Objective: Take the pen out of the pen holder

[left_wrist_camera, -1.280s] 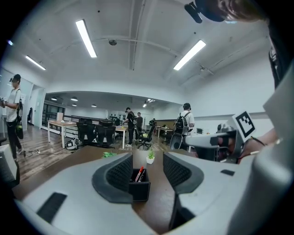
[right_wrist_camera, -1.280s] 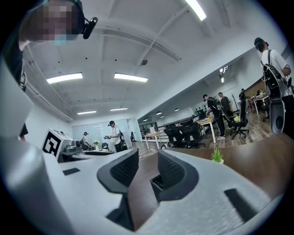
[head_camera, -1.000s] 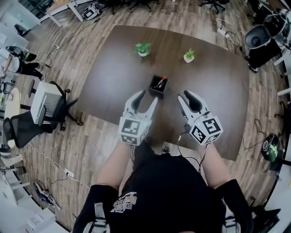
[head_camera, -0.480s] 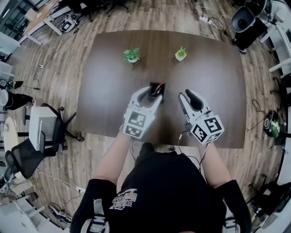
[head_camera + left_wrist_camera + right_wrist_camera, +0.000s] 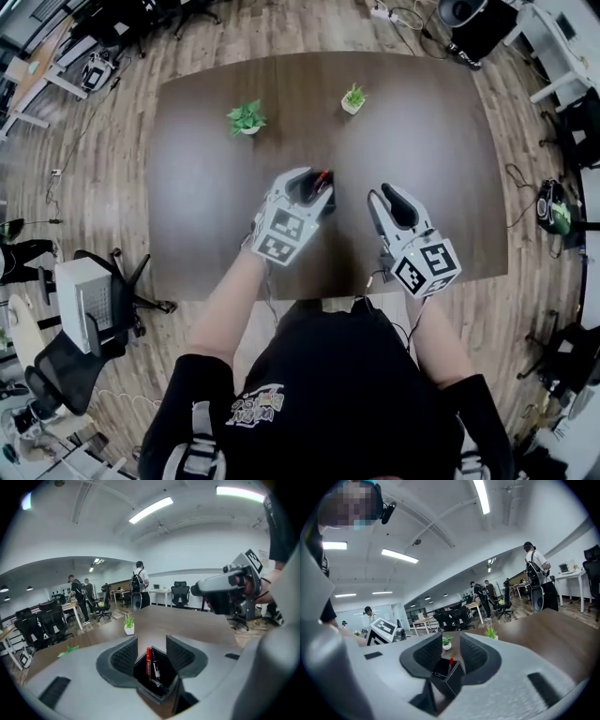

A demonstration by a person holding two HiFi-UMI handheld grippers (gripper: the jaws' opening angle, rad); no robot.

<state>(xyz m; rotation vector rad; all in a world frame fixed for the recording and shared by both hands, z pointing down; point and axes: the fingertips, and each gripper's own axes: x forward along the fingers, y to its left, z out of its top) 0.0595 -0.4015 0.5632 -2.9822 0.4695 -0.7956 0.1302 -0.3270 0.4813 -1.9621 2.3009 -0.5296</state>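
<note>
Our left tongs stand open, ribbed pads apart and pressing on nothing. Through the gap we look into the black pen holder, where a red pen stands beside a black pen. From the head view, the left tongs hang right at the holder, which sits about mid-counter.

Our right tongs are open too. Their jaws are closing on nothing, and the holder shows beyond them, apart.

Two potted plants stand nearer the far edge.

We judge this to be the approach, with no pen gripped yet. Next, the left pads should straddle the red pen's top above the holder's rim, close on it alone, then lift straight up.
</note>
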